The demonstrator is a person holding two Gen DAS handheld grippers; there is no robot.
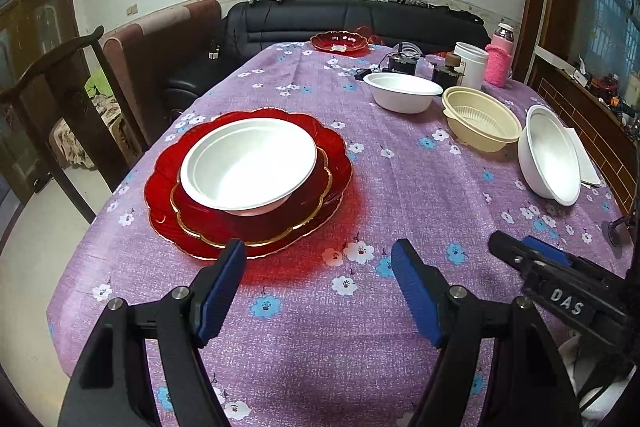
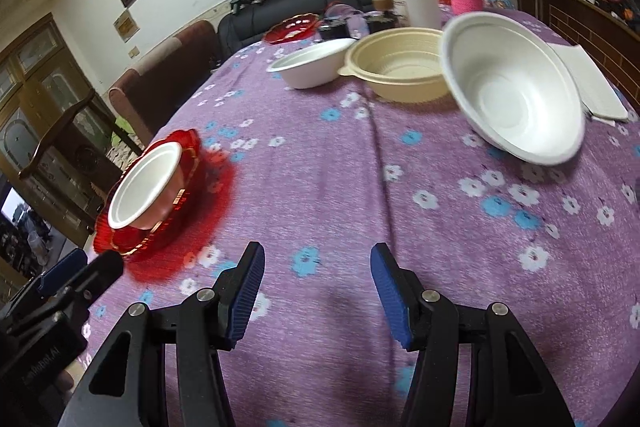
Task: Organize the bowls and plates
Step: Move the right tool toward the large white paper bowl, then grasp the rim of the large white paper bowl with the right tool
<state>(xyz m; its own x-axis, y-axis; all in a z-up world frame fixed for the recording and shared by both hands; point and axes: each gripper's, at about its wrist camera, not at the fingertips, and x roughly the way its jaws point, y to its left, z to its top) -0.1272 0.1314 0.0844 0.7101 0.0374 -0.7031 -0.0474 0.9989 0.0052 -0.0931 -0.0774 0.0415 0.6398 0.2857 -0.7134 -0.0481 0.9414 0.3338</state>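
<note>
- Both the left gripper (image 1: 318, 259) and the right gripper (image 2: 317, 263) stand wide, empty.
- The nearest loose white bowl (image 2: 514, 89) sits by the tablecloth's (image 2: 340, 155) right edge.
- A careless rim pinch could push it off.

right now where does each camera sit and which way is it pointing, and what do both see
Left wrist: sits on the left gripper, angled down across the table at the white bowl stacked on red plates; its own open fingers show, and the right gripper pokes in at the right.
Right wrist: sits on the right gripper, facing the tilted white bowl and cream bowl; its own open fingers show, with the left gripper at the left edge.
Shared: the tablecloth, every bowl, the red plates.
</note>
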